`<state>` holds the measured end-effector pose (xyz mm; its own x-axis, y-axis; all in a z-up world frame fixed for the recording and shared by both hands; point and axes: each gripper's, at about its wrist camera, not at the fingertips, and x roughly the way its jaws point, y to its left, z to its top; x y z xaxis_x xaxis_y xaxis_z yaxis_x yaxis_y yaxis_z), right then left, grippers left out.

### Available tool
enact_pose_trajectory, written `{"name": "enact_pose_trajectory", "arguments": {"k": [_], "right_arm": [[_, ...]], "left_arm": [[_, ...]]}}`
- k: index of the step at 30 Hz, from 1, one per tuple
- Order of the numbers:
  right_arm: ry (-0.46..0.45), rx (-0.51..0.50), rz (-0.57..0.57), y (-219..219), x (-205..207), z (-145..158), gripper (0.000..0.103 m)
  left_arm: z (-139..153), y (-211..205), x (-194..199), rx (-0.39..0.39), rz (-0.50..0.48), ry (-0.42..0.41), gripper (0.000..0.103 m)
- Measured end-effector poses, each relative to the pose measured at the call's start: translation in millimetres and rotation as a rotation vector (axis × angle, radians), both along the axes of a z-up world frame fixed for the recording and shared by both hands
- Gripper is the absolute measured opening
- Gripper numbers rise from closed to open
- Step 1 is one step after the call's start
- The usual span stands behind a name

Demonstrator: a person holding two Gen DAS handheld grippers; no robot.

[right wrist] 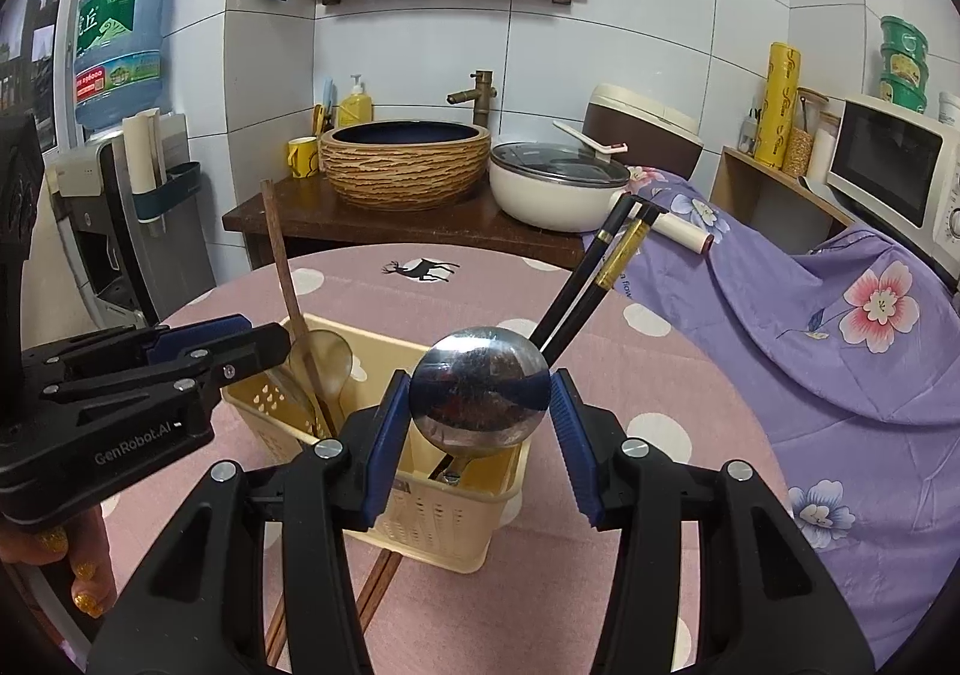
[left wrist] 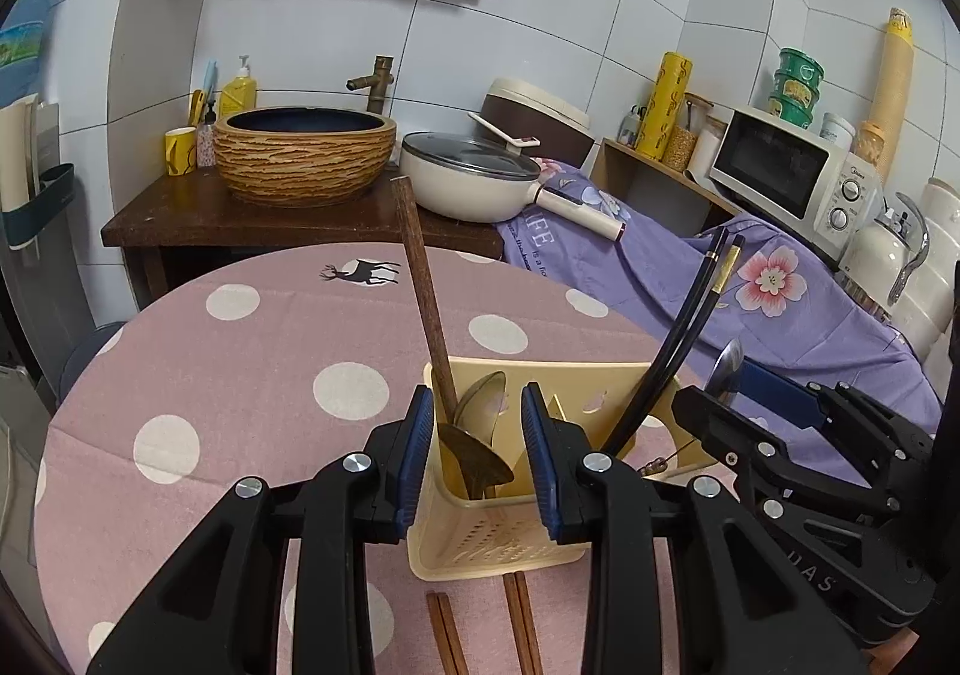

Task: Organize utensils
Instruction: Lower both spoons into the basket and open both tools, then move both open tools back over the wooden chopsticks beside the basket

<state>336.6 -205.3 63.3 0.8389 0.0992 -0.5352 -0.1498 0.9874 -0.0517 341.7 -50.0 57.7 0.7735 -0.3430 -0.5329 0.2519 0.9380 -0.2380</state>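
Observation:
A cream utensil holder (left wrist: 498,549) (right wrist: 444,525) stands on the pink dotted table. A wooden spoon (left wrist: 420,279) (right wrist: 282,255) leans in its left part, bowl down, beside a metal spoon (left wrist: 483,396). My left gripper (left wrist: 477,435) (right wrist: 282,342) stands open over that part, with gaps between its pads and the spoons. My right gripper (right wrist: 480,405) (left wrist: 714,393) is shut on the round bowl of a steel ladle (right wrist: 480,390), whose handle points down into the holder. Black chopsticks (left wrist: 690,327) (right wrist: 594,273) lean out of the right part. Brown chopsticks (left wrist: 519,627) (right wrist: 372,585) lie on the cloth by the holder.
Behind the table a dark counter (right wrist: 288,219) bears a woven basin (right wrist: 405,165) and a white lidded pot (right wrist: 558,183). A purple flowered cloth (right wrist: 840,345) drapes the right side below a microwave (right wrist: 894,171). A water dispenser (right wrist: 120,75) stands left. A hand (right wrist: 84,585) grips the left tool.

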Motion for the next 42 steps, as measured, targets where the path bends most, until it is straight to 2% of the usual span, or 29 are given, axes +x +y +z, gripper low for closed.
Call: {"name": "enact_pose_trajectory", "arguments": {"k": [2,5,7,9,10,13,15,17,20,23,27,33,42], "right_arm": [[-0.011,0.006,0.0,-1.9,-2.5,-0.2,0.055],[-0.018,0.025,0.005,-6.4,-9.8,1.4,0.057],[-0.039,0.037,0.004,-8.7,-19.3,4.1,0.065],[-0.07,0.046,0.0,-10.8,-31.8,7.4,0.066],[-0.09,0.045,-0.007,-11.3,-40.4,9.6,0.066],[-0.134,0.041,-0.023,-13.0,-64.0,13.3,0.067],[-0.147,0.037,-0.006,-11.3,-82.3,11.0,0.074],[-0.142,0.03,0.003,-9.8,-96.8,4.9,0.076],[-0.048,0.027,0.02,-7.8,-107.5,-17.8,0.081],[0.094,0.018,0.0,-7.3,-111.6,-58.0,0.081],[0.246,0.017,-0.027,-5.2,-114.0,-100.7,0.081],[0.314,-0.017,-0.025,13.1,-122.2,-126.9,0.081],[0.352,-0.086,-0.031,25.1,-122.1,-146.9,0.081]], "left_arm": [[2.0,3.5,-4.3,-0.013,0.003,-0.01,0.03],[8.5,9.0,-15.3,-0.026,0.001,-0.032,0.032],[12.0,13.1,-26.6,-0.034,0.003,-0.046,0.04],[14.3,16.9,-39.5,-0.036,0.017,-0.062,0.055],[14.8,19.2,-45.7,-0.03,0.028,-0.069,0.058],[11.8,26.1,-62.6,0.014,0.074,-0.075,0.063],[3.5,28.6,-72.5,0.066,0.104,-0.055,0.063],[-10.4,31.1,-82.8,0.113,0.132,-0.025,0.063],[-39.4,34.5,-97.8,0.147,0.162,0.055,0.063],[-70.7,34.5,-112.7,0.143,0.164,0.139,0.063],[-100.6,33.0,-126.4,0.144,0.15,0.205,0.063],[-127.3,32.2,-130.2,0.178,0.131,0.26,0.063],[-126.5,38.9,-132.0,0.162,0.14,0.255,0.064]]}}
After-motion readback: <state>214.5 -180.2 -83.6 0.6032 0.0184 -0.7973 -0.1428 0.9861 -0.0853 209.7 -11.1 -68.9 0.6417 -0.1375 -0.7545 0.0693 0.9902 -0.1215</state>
